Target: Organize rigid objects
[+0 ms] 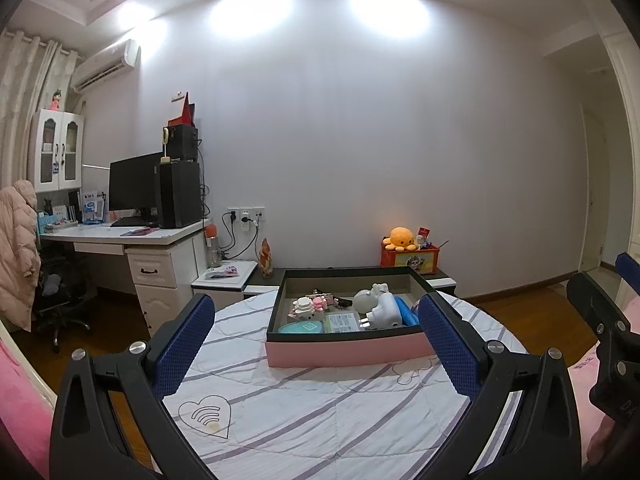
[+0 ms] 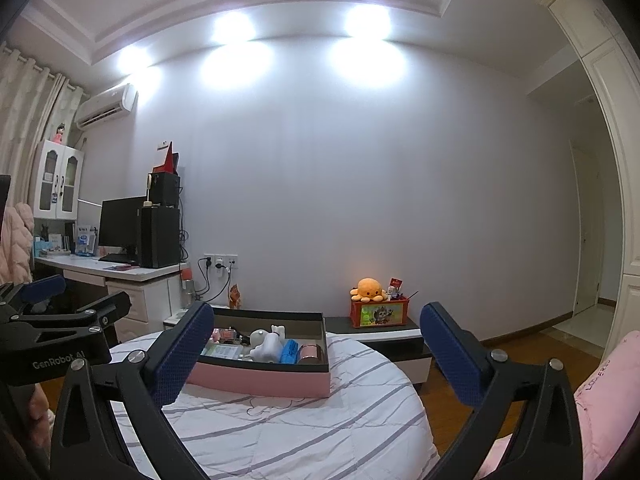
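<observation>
A pink tray with a dark rim rests on a round table under a white striped cloth. Inside lie a white plug adapter, a blue item, a round white piece, pink-and-white block figures, a teal disc, a card and a pinkish cylinder. My left gripper stands open in front of the tray, nothing between its blue pads. My right gripper is open and holds nothing, also short of the tray.
A low dark-topped cabinet behind the table carries a red box with an orange plush octopus. A white desk with a monitor stands at the left. Pink bedding lies right. Wooden floor surrounds the table.
</observation>
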`<state>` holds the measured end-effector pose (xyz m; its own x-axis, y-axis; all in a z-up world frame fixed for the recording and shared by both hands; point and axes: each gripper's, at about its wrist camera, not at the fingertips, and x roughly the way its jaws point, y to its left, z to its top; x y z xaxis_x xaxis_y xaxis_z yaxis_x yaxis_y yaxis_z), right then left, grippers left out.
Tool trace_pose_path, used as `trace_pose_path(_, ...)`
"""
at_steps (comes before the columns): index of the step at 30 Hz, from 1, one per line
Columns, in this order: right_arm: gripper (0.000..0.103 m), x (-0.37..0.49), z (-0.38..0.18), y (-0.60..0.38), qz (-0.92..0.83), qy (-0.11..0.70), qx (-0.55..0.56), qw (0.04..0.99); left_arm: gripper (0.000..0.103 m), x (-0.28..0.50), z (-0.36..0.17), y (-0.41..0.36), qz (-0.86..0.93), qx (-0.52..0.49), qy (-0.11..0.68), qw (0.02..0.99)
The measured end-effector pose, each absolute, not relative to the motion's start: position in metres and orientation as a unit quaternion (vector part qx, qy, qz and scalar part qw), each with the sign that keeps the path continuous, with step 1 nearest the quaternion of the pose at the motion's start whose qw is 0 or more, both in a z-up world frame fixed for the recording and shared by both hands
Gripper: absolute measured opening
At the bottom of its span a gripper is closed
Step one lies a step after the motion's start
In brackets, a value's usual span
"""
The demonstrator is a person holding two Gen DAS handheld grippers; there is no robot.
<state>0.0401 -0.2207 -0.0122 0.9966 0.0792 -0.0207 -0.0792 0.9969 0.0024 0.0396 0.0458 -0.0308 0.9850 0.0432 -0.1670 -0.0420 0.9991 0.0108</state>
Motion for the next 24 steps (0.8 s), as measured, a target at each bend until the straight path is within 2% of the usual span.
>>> trace_pose_path(24, 0.103, 0.040, -0.009, -0.229, 0.030, 0.022, 0.018, 0.999, 0.103, 0.025, -0.027, 0.044, 0.025, 0.013, 0.067, 0.997)
